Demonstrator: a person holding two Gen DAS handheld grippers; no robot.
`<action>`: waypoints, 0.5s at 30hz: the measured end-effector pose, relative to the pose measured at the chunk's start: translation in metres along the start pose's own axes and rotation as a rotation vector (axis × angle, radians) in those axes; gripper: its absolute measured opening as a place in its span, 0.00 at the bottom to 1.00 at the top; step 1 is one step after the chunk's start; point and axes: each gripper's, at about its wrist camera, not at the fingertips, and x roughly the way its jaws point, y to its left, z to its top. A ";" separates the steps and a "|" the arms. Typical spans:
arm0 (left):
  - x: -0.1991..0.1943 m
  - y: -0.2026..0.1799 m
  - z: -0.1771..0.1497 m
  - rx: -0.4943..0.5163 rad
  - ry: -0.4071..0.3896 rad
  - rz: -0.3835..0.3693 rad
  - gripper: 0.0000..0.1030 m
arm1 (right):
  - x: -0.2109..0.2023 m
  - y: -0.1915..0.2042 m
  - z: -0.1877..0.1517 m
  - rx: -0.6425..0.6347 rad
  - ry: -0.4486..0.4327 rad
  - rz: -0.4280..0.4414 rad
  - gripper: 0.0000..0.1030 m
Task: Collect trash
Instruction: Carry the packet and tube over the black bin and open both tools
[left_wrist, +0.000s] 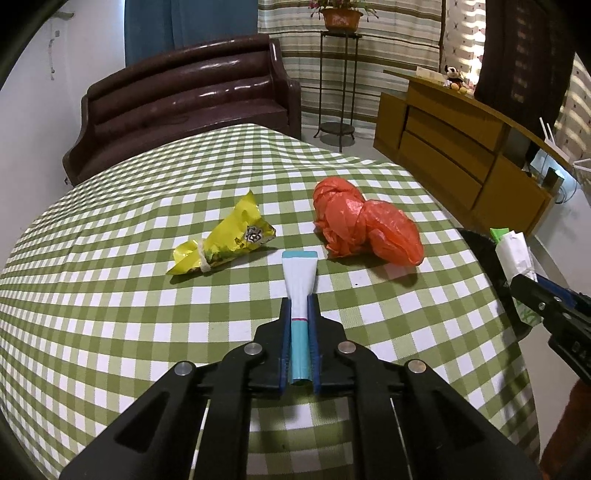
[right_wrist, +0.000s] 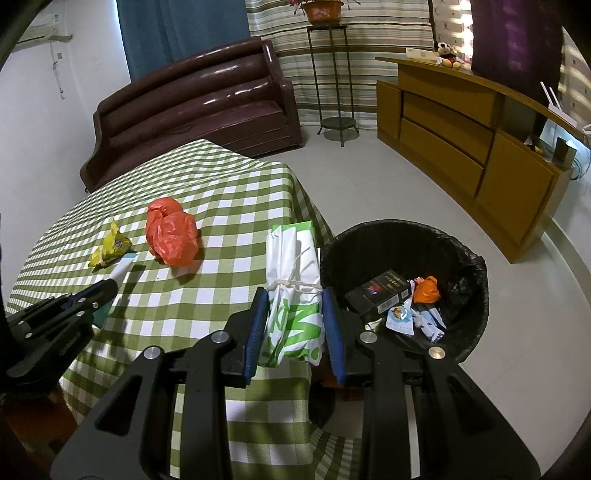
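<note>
Trash is what I am picking up, and some of it still lies on the table (left_wrist: 110, 229) with the green and white checked cloth. The biggest thing near me is the black bin (right_wrist: 458, 251) on the floor, just past the table's right edge. It has a black bag inside. In it I see a dark box (right_wrist: 376, 295), a small orange scrap (right_wrist: 426, 290) and some white and blue wrappers (right_wrist: 417, 321).

On the table, the orange plastic bag (left_wrist: 364, 221) is the biggest piece. It sits scrunched up toward the right edge, about the middle of the cloth from front to back. To its left, a little apart, lies the yellow snack wrapper (left_wrist: 225, 236), tied with a band near one end.

My right gripper (right_wrist: 295, 314) is clamped on a green and white folded bag (right_wrist: 291, 280) tied with string. I hold it up over the table's right edge, right beside the bin.

My left gripper (left_wrist: 299, 332) is squeezed tight on a small white and teal tube (left_wrist: 299, 284). The flat end of the tube points out toward the space between the yellow wrapper and the orange bag. I cannot tell if the tube's flat end touches the cloth.
</note>
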 end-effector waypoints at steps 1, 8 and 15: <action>-0.002 0.000 0.000 0.000 -0.003 -0.001 0.09 | 0.000 -0.001 0.000 0.001 0.000 -0.001 0.29; -0.016 0.003 0.001 -0.007 -0.025 -0.013 0.09 | -0.003 -0.008 0.003 0.009 -0.008 -0.010 0.29; -0.033 -0.006 0.007 0.014 -0.069 -0.043 0.09 | -0.006 -0.013 0.004 0.018 -0.019 -0.023 0.29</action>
